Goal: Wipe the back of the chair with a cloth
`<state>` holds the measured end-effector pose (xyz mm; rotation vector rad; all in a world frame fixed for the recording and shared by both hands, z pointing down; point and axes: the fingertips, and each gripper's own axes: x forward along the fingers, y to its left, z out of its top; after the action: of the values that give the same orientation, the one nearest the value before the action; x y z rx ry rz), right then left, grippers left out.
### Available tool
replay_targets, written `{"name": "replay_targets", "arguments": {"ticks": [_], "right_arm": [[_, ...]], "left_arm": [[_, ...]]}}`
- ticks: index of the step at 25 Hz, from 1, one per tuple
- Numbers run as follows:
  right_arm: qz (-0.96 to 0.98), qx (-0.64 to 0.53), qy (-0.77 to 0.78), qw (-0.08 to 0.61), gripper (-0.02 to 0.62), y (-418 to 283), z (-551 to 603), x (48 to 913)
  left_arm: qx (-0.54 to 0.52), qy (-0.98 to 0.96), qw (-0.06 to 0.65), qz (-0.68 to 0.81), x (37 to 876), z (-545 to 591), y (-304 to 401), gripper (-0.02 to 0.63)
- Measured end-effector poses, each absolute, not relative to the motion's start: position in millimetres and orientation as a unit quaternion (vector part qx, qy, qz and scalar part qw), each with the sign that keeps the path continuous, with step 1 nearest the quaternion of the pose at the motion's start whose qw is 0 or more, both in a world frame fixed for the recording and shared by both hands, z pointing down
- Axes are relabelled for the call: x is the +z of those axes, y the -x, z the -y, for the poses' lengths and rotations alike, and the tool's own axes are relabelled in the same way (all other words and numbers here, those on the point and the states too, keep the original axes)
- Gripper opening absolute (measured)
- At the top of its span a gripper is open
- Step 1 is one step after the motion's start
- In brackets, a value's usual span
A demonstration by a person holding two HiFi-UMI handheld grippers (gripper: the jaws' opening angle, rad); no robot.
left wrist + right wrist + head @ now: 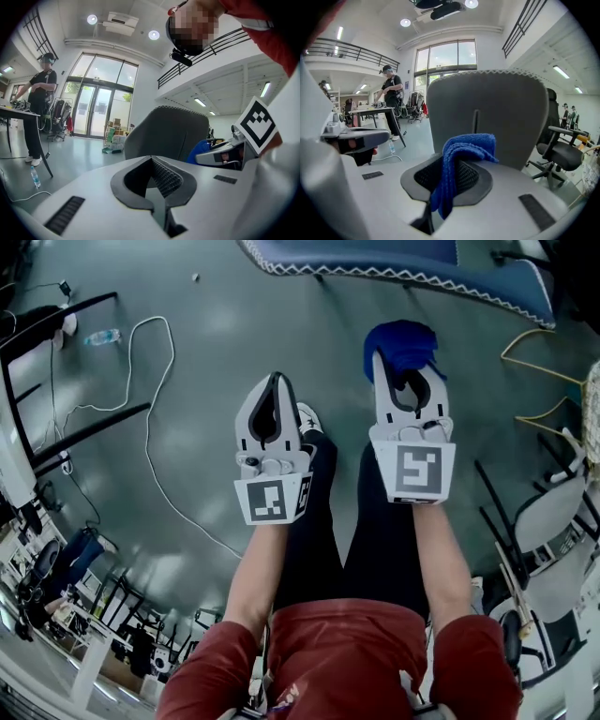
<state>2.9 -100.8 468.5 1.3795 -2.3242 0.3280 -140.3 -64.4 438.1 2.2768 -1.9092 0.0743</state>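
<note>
Right gripper view: right gripper clamps blue cloth near chair back; left gripper closed, empty.

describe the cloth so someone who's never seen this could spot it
The grey chair back fills the right gripper view. In front of it the right gripper is shut on the cloth, which drapes over its jaws. It is the only bright blue, fluffy thing; the left gripper holds nothing.

The person wears a red top and dark trousers; the white left hand-held gripper and right hand-held gripper carry black-and-white square markers.
</note>
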Motion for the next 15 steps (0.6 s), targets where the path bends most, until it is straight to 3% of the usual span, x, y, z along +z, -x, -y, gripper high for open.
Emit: {"name": "replay_targets", "arguments": {"ticks": [9,15], "right_arm": [[0.791,0.124,-0.558,0.218,0.061,-111,75,474],[0.781,0.134,-0.572,0.214,0.061,-144,78,469]], "left_arm": [[0.035,-0.798,0.076,0.596,432,73,65,0.014],[0.039,-0.809,0.072,0.582,421,78,31,0.014]]}}
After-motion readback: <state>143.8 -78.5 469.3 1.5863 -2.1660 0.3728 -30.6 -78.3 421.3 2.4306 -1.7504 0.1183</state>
